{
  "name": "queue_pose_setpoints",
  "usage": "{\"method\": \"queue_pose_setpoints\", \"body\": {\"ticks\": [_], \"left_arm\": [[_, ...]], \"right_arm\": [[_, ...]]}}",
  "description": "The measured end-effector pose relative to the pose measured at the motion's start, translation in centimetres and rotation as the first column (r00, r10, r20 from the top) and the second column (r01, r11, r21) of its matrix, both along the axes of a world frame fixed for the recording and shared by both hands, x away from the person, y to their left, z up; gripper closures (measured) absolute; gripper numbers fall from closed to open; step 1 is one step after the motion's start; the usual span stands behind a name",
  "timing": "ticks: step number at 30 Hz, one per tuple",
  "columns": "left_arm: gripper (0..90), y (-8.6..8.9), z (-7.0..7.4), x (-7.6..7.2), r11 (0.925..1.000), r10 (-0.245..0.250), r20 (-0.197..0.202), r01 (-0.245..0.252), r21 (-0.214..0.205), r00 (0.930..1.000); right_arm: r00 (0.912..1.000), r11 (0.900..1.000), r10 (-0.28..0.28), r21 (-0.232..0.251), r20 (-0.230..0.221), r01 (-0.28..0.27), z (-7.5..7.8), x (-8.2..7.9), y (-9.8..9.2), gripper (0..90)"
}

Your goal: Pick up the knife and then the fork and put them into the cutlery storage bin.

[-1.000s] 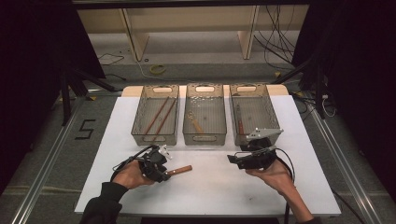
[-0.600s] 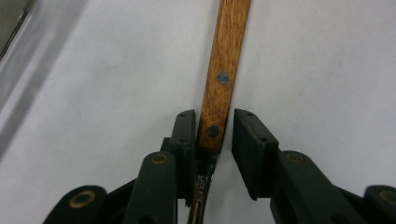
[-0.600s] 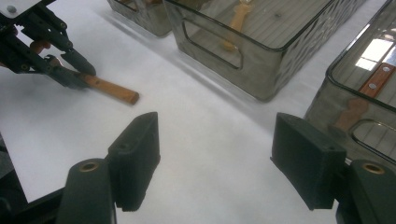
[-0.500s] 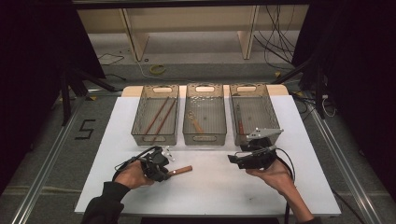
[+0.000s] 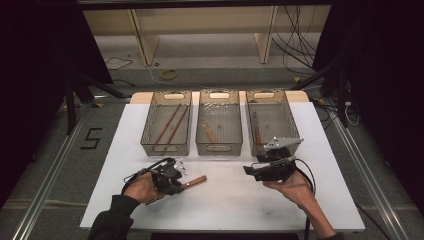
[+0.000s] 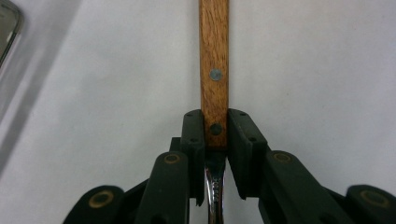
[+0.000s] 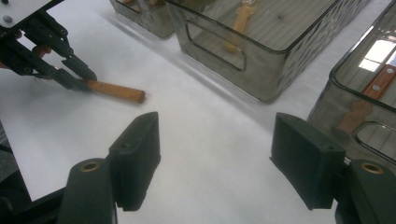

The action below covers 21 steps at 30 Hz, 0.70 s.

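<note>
A utensil with a riveted wooden handle and a shiny metal neck lies low over the white table sheet, front left. My left gripper is shut on it where handle meets metal; in the left gripper view the pads squeeze the handle, which points straight away. My right gripper hovers at the front right, pointing left, jaws wide open with nothing between them. In the right gripper view, the left gripper and the handle sit at upper left.
Three clear bins stand in a row at the back: the left one holds two long brown sticks, the middle one a wooden-handled utensil, the right one another wooden-handled piece. The right gripper is just in front of the right bin.
</note>
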<state>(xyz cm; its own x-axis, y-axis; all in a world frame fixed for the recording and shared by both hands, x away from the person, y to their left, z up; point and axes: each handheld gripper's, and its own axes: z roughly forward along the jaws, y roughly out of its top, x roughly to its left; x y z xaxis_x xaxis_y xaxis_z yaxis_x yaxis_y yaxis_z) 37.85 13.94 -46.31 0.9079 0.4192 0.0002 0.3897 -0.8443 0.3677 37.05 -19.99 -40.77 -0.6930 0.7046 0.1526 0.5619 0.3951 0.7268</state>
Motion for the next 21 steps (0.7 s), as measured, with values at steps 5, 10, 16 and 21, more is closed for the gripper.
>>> {"method": "queue_pose_setpoints", "body": {"ticks": [5,10,16,21], "left_arm": [[76.8,0.1,0.6,0.0,0.9995,0.011,-0.009,-0.011,-0.029,0.9999],[76.8,0.1,0.8,-0.1,0.9987,0.018,-0.014,-0.018,-0.047,0.9997],[76.9,0.0,1.0,-0.2,0.9982,0.007,-0.011,-0.008,-0.06,0.9999],[76.9,0.0,1.2,-0.3,0.998,0.0,-0.006,0.0,-0.063,1.0]], "right_arm": [[1.0,1.0,0.002,0.002,-0.002,-0.002,0.0,0.0,0.1,33.4],[1.0,0.9999,0.01,0.003,0.0,-0.01,0.0,-0.1,0.2,33.4],[1.0,0.9999,0.01,0.006,0.001,-0.01,0.1,-0.1,0.2,33.3],[0.9999,0.9999,0.01,0.008,0.002,-0.01,0.1,-0.1,0.2,33.3]]}}
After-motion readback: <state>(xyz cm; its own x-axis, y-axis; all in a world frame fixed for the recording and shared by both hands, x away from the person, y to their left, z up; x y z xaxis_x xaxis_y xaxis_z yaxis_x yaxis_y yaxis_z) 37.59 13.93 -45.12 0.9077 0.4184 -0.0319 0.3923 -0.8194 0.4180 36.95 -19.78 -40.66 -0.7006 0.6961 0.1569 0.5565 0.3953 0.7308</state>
